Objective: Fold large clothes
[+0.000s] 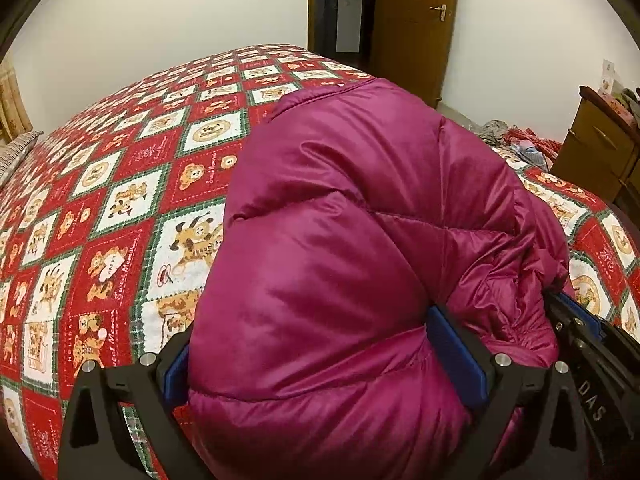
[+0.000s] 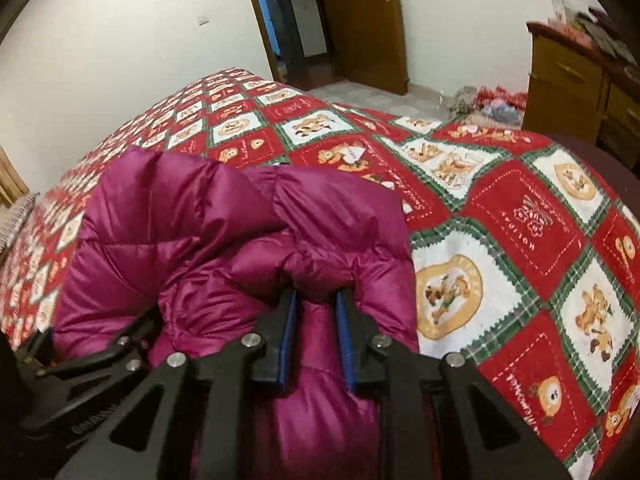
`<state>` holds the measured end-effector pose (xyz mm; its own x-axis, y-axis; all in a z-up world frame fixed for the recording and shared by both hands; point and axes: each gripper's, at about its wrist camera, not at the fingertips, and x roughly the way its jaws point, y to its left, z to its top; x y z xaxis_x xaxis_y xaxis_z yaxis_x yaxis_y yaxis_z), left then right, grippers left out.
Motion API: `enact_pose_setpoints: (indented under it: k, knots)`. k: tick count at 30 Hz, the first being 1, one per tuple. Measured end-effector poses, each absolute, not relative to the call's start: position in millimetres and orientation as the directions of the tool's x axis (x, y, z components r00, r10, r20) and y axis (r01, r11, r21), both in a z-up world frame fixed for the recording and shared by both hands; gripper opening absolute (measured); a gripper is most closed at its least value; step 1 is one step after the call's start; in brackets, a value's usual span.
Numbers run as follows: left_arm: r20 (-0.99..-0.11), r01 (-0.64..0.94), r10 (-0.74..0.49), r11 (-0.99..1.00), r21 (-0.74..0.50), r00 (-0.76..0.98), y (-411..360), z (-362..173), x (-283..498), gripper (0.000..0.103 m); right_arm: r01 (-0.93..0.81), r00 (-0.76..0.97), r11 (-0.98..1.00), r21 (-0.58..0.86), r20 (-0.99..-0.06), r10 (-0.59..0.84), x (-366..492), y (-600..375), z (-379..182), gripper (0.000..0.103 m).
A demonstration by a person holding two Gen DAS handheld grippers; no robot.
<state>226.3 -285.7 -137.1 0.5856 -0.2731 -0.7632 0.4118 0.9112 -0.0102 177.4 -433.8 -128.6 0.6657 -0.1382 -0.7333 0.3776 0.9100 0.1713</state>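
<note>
Right gripper (image 2: 316, 312) pinches jacket (image 2: 224, 240) | left gripper (image 1: 328, 356) straddles its bulk

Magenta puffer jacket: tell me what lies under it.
The magenta puffer jacket lies bunched on the red teddy-bear patchwork bedspread, which shows all around it. Anything directly beneath the jacket is covered and cannot be seen.

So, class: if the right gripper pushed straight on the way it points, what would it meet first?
The right gripper is already shut on a fold of the jacket, so it would press deeper into that puffy jacket first; the bedspread probably lies beyond, though depth is unclear.
</note>
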Motion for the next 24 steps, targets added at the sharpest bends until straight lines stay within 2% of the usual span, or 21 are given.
enact_pose_setpoints:
  k: [12,21,24]
  knots:
    - [-0.772,0.417,-0.291,0.908,-0.037,0.565,-283,-138,227,0.102,0.391,0.705,0.907,0.158,-0.685,-0.185,170,-428,-133,0.023]
    - [-0.784,0.425,-0.269,0.905,-0.008,0.559,-286,-136,225,0.102,0.384,0.692,0.915,0.121,-0.694,-0.198,171,-423,-134,0.023]
    - [-0.804,0.436,-0.275,0.899,-0.022,0.527,-283,-134,225,0.102,0.372,0.666,0.926,0.061,-0.712,-0.220,175,-418,-132,0.023]
